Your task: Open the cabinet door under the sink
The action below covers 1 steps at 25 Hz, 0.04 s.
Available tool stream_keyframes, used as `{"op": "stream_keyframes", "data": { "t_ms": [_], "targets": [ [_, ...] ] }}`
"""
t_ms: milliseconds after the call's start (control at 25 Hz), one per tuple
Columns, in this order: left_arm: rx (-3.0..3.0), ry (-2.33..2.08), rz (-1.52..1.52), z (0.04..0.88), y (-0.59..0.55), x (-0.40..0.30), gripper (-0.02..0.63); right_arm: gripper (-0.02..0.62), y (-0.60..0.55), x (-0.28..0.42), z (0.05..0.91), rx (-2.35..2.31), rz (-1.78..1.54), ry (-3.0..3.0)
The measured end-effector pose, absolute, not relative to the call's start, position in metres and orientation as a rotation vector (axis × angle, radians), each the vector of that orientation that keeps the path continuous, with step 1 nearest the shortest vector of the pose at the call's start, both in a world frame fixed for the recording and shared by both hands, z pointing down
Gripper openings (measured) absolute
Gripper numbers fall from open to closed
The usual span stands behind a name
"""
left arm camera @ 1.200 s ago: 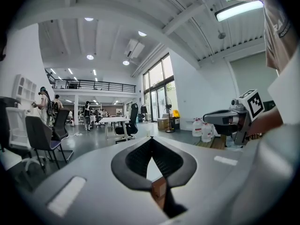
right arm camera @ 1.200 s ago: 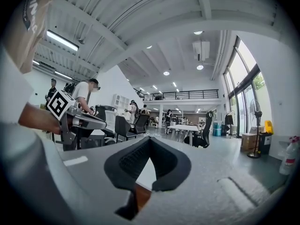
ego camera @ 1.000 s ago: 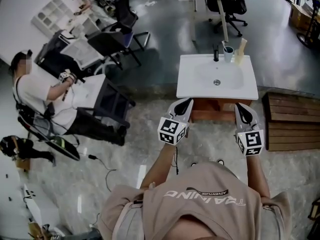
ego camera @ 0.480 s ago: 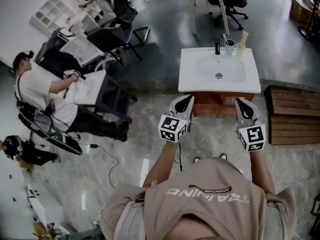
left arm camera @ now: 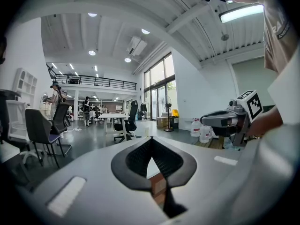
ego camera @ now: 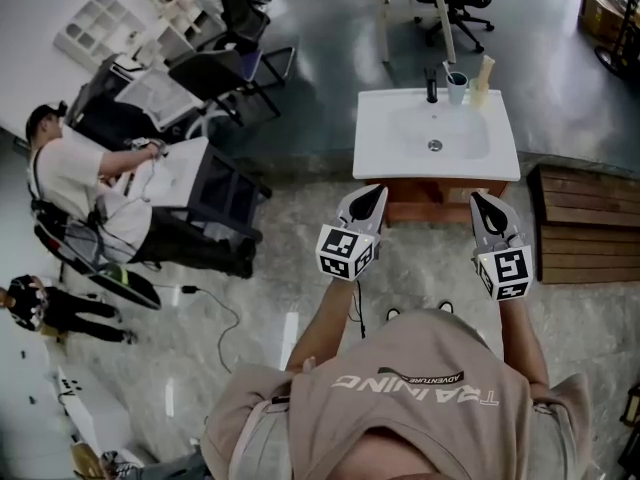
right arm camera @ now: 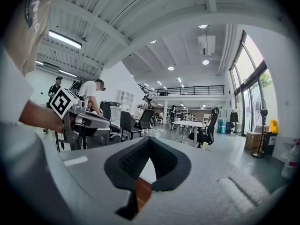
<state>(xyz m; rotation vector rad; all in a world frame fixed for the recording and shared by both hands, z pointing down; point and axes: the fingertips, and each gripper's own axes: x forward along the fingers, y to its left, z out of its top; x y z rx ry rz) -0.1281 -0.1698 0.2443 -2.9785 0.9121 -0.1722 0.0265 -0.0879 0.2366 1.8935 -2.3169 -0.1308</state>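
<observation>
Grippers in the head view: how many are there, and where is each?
2. The left gripper points at the left end of the wooden cabinet, the right gripper at its right end. None seems hidden.

Both closed: left gripper [ego camera: 373,196], right gripper [ego camera: 480,202]

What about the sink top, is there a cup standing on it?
Yes, a cup stands at the back edge of the white sink, right beside the dark faucet.
</observation>
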Motion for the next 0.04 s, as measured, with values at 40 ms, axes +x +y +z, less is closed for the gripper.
{"op": "stream_keyframes", "data": {
  "t_ms": [40],
  "targets": [
    [-2.978,0.911,-0.170,0.2441,-0.1714,-0.1255,0.015,0.000,-0.0893,0.0291,0.2363,1.896,-0.132,-2.317]
  ]
}}
